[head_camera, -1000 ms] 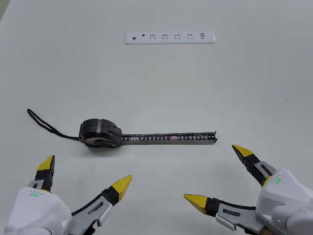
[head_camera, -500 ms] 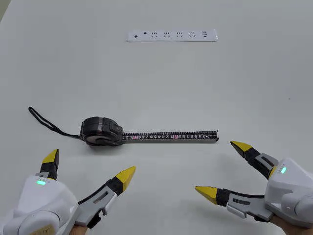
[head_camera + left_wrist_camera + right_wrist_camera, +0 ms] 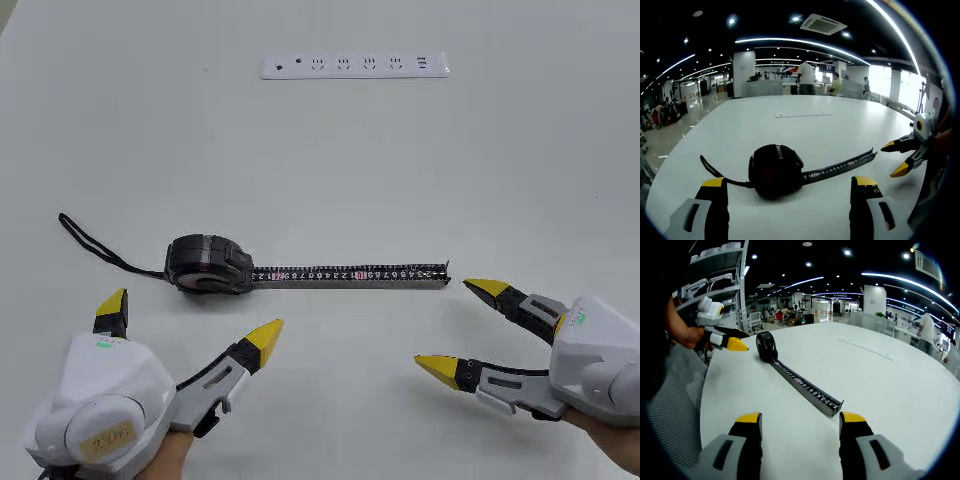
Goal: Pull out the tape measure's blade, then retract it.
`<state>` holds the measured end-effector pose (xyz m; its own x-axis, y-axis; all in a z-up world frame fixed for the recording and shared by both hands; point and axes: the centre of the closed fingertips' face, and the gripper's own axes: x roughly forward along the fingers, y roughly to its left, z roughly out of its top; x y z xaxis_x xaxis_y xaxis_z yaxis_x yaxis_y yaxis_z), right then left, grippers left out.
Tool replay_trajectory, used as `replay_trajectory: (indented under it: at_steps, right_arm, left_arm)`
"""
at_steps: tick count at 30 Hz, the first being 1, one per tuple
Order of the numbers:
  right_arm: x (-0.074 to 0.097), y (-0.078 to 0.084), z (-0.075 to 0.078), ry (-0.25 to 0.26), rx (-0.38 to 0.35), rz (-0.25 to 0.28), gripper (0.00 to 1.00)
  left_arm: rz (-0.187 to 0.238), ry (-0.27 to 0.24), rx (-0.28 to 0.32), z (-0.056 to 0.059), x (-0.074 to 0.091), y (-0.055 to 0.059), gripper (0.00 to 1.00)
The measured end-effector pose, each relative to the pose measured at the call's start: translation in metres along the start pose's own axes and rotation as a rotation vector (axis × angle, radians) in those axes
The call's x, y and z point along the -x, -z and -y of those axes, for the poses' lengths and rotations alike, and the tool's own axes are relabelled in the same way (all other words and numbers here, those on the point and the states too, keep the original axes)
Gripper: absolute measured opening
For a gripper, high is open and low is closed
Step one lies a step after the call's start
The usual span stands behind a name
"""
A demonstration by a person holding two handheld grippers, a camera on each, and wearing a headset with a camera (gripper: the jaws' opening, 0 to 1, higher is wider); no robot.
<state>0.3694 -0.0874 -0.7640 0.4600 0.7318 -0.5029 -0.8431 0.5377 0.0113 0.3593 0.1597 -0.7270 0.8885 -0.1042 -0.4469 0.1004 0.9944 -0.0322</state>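
A black tape measure (image 3: 207, 264) lies on the white table, its blade (image 3: 350, 275) drawn out to the right and its wrist strap (image 3: 95, 249) trailing left. In the left gripper view the case (image 3: 776, 169) sits just ahead of the open jaws, blade (image 3: 840, 166) running right. My left gripper (image 3: 188, 318) is open, below the case and off it. My right gripper (image 3: 462, 325) is open too, just below and right of the blade's hooked end (image 3: 445, 274). In the right gripper view the blade's end (image 3: 834, 407) lies just beyond my open jaws, with nothing between them.
A white power strip (image 3: 355, 66) lies at the far middle of the table. The table's near edge curves past on the left in the right gripper view, with mesh chair fabric (image 3: 670, 410) below it. People stand far off in the room.
My left gripper has risen closer to the tape case. My right gripper has shifted up and in toward the blade's end. Tape measure and blade lie as before.
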Motion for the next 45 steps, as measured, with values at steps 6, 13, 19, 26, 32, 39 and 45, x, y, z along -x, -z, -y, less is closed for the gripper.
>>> replay_trajectory:
  at_steps: [6, 13, 19, 26, 32, 39, 45]
  right_arm:
    - [-0.003, 0.002, 0.013, -0.014, 0.023, -0.011, 0.58]
    - [-0.007, 0.002, 0.021, -0.032, 0.037, -0.013, 0.52]
    - [-0.013, 0.004, 0.029, -0.048, 0.059, -0.025, 0.46]
    - [-0.02, 0.006, 0.036, -0.073, 0.083, -0.041, 0.4]
    - [-0.022, 0.005, 0.04, -0.078, 0.091, -0.041, 0.35]
    - [-0.03, 0.002, 0.041, -0.103, 0.13, -0.051, 0.27]
    - [-0.032, 0.0, 0.044, -0.11, 0.143, -0.047, 0.18]
  left_arm:
    - [-0.012, 0.007, -0.008, 0.005, -0.012, -0.001, 0.98]
    - [-0.022, 0.001, -0.006, 0.008, -0.025, -0.002, 0.97]
    - [-0.035, -0.008, -0.014, 0.006, -0.035, -0.002, 0.96]
    - [-0.047, -0.031, -0.007, 0.001, -0.044, -0.002, 0.94]
    - [-0.05, -0.037, -0.008, 0.0, -0.046, -0.003, 0.92]
    - [-0.071, -0.062, -0.006, -0.008, -0.055, -0.002, 0.89]
    - [-0.078, -0.084, 0.016, -0.014, -0.06, -0.003, 0.87]
